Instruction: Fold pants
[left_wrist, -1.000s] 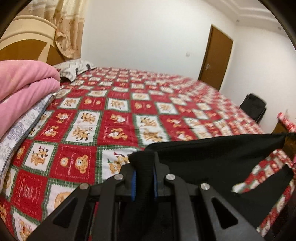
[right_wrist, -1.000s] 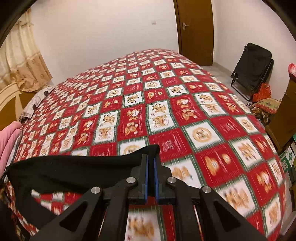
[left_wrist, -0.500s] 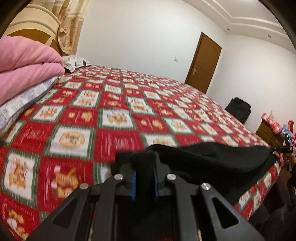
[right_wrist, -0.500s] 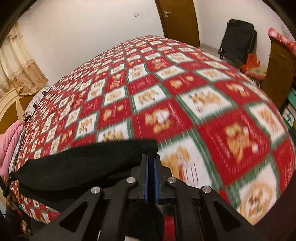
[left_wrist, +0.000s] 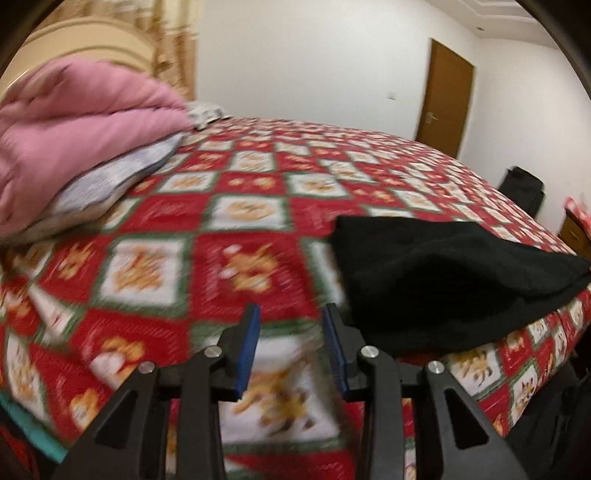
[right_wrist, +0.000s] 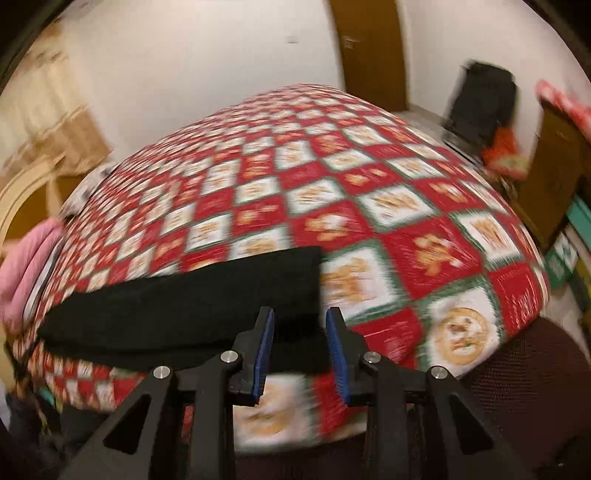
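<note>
A home bedroom: a bed (left_wrist: 258, 206) under a red patchwork bedspread (right_wrist: 406, 206), a curved wooden headboard (left_wrist: 92, 40), folded pink bedding (left_wrist: 74, 122), curtains (left_wrist: 173, 44), and a brown door (left_wrist: 447, 103).

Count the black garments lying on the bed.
1. The black pants lie folded near the bed's near edge on the red patchwork bedspread, to the right of the left tool and just ahead of the right tool. Layers underneath may be hidden.
</note>
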